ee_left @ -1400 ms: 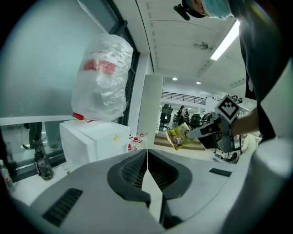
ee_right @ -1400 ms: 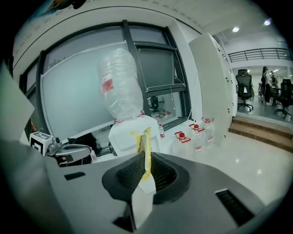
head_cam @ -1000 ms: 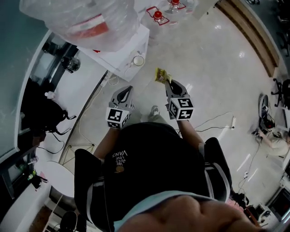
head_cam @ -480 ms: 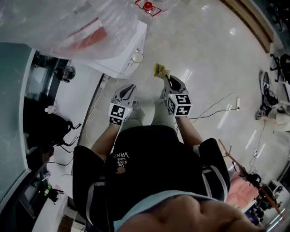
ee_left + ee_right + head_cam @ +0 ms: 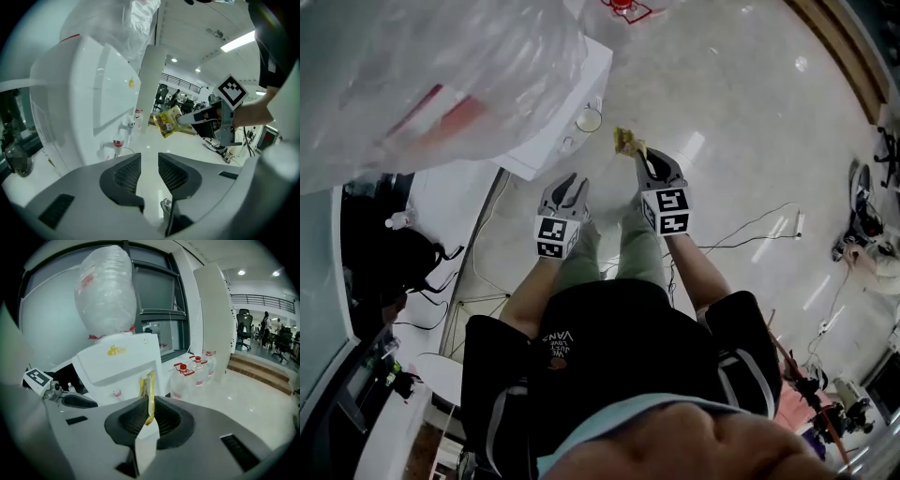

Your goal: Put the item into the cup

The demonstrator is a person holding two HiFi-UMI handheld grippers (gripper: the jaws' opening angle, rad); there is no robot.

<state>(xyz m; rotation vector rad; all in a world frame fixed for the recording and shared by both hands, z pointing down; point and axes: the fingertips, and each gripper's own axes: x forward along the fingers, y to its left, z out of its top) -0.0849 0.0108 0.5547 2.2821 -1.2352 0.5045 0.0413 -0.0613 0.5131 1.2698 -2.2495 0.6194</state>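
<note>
My right gripper (image 5: 639, 157) is shut on a small yellow packet (image 5: 625, 141), which sticks up between its pads (image 5: 149, 391). A white cup (image 5: 589, 119) stands on the ledge of a white water dispenser (image 5: 546, 131), just left of the packet and apart from it. My left gripper (image 5: 570, 187) hangs lower left of the cup; its jaws have just been opening and stand slightly open with nothing between them (image 5: 149, 161). In the left gripper view the packet (image 5: 168, 123) and the right gripper (image 5: 185, 120) show ahead at the right.
A big clear plastic-wrapped bottle (image 5: 412, 75) tops the dispenser (image 5: 119, 364). Red-capped water jugs (image 5: 192, 371) stand on the glossy floor behind it. Cables (image 5: 741, 239) trail across the floor. A dark bag (image 5: 380, 258) sits at the left by a white table (image 5: 441, 202).
Both grippers have sunk and closed in on the dispenser's front. The left jaws have parted a little. The packet stays in the right gripper.
</note>
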